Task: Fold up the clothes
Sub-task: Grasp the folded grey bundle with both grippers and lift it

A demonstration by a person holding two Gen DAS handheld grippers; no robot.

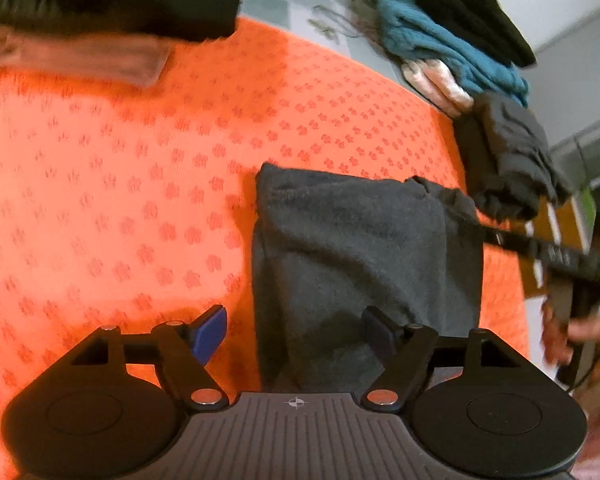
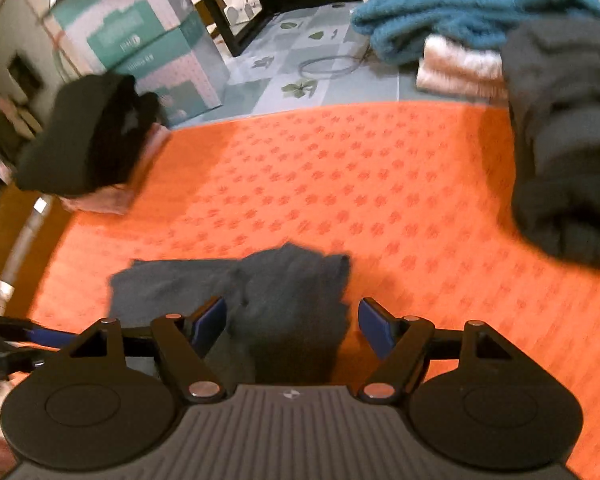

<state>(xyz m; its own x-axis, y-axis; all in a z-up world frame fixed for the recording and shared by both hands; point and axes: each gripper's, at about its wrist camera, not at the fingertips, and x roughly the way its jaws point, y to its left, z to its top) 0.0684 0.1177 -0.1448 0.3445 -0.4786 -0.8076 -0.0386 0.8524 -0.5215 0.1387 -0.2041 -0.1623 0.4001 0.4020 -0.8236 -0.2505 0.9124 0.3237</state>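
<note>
dark grey garment [image 1: 360,248]: folded into a compact shape, lying flat on the orange cloth [image 1: 120,200], toward its near right part in the left wrist view; in the right wrist view the same garment [image 2: 260,300] lies near, its far edge rumpled.

left gripper [image 1: 296,330]: fingers [image 1: 210,332] spread wide, holding nothing; the right finger sits over the garment's near edge, the left finger over bare orange cloth. contact with the fabric cannot be told.

right gripper [image 2: 292,326]: fingers [image 2: 374,326] spread wide, holding nothing, with the garment's near part between them.

orange cloth: printed with small flower marks, covering the surface under the garment.

pile of clothes [image 1: 452,40]: at the far right of the cloth, with a teal knit [image 2: 460,12], a pale pink folded piece [image 2: 460,66] and black fabric on top.

second grey bundle [image 2: 568,140]: bunched at the right edge of the cloth, near the pile, well apart from the garment.

black item [image 2: 88,136]: far left, resting on a pink folded piece [image 2: 108,196].

printed boxes [image 2: 148,40]: beyond the cloth at far left, on a patterned floor [image 2: 296,64].
</note>
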